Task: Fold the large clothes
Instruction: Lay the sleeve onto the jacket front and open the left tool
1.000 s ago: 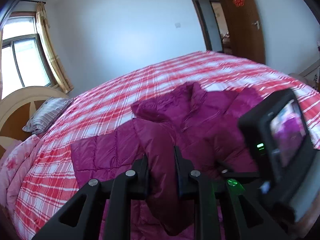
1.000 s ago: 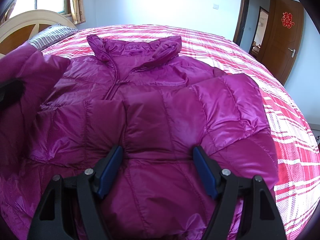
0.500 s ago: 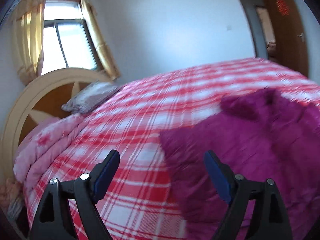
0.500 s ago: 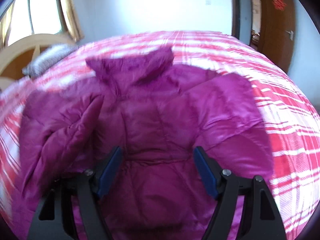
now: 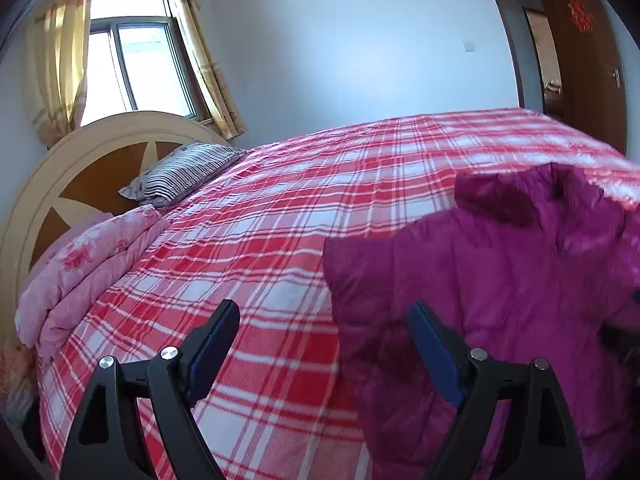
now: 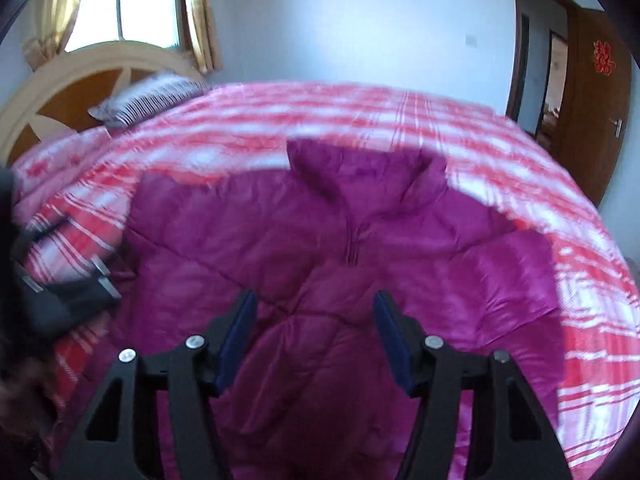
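The magenta padded jacket (image 6: 320, 248) lies front up on the red plaid bedspread (image 5: 256, 264), collar toward the far wall, zip closed down the chest. Both sleeves seem folded in across the body; motion blur in the right wrist view keeps me from reading the creases well. Taking the jacket as my landmark: my right gripper (image 6: 314, 308) hangs over its lower middle, jaws apart and just now narrowing, with only the jacket's surface seen beyond them and nothing pinched. My left gripper (image 5: 324, 316) sits off the jacket's left edge, jaws spread wide after just opening, bare bedspread under one finger and the jacket's side under the other, nothing held. In the right wrist view its black body shows blurred, left of the jacket. Further left of the jacket, a pink floral quilt (image 5: 80, 264) is rolled up against the headboard (image 5: 80, 148), with a striped pillow (image 5: 180, 172) behind it. Past the collar stand a window (image 5: 132, 68) and a brown door (image 6: 592, 112).
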Motion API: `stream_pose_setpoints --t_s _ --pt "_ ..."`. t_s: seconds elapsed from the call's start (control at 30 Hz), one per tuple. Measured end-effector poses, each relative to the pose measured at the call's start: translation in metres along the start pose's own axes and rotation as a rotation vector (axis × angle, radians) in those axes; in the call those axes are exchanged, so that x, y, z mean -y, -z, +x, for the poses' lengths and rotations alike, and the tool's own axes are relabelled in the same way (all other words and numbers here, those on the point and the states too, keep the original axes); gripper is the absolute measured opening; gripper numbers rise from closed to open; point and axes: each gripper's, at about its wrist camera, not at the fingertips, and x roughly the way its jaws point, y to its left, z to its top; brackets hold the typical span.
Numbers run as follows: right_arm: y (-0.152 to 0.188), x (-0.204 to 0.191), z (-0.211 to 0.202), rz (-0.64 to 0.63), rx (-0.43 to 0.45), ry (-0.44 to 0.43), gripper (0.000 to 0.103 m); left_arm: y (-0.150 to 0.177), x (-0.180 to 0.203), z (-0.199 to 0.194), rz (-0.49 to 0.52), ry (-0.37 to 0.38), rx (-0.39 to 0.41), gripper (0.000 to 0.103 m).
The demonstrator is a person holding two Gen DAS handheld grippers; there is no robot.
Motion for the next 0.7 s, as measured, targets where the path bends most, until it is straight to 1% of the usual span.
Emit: stream_pose_setpoints --t_s 0.03,0.1,0.2,0.3,0.4,0.47,0.7 --pt "0.004 0.0 0.006 -0.003 -0.012 0.013 0.063 -0.002 0.002 0.004 0.005 0.006 -0.008 0.087" --pt "0.011 0.003 0.012 -0.008 -0.02 0.027 0.063 -0.002 0.017 0.024 0.061 0.019 -0.069 0.087" --pt "0.017 0.01 0.014 0.0 -0.038 0.028 0.063 0.013 0.04 0.055 0.136 -0.005 -0.152 0.087" --pt "0.024 0.016 0.016 0.017 -0.059 0.02 0.066 0.025 0.045 0.066 0.136 0.003 -0.174 0.087" --pt "0.026 0.019 0.017 0.033 -0.072 0.006 0.067 0.026 0.046 0.068 0.139 0.0 -0.179 0.088" --pt "0.027 0.017 0.017 0.028 -0.077 0.013 0.068 0.027 0.048 0.071 0.14 -0.001 -0.185 0.089" --pt "0.028 0.014 0.019 0.018 -0.081 0.031 0.068 0.031 0.054 0.069 0.17 -0.037 -0.177 0.091"
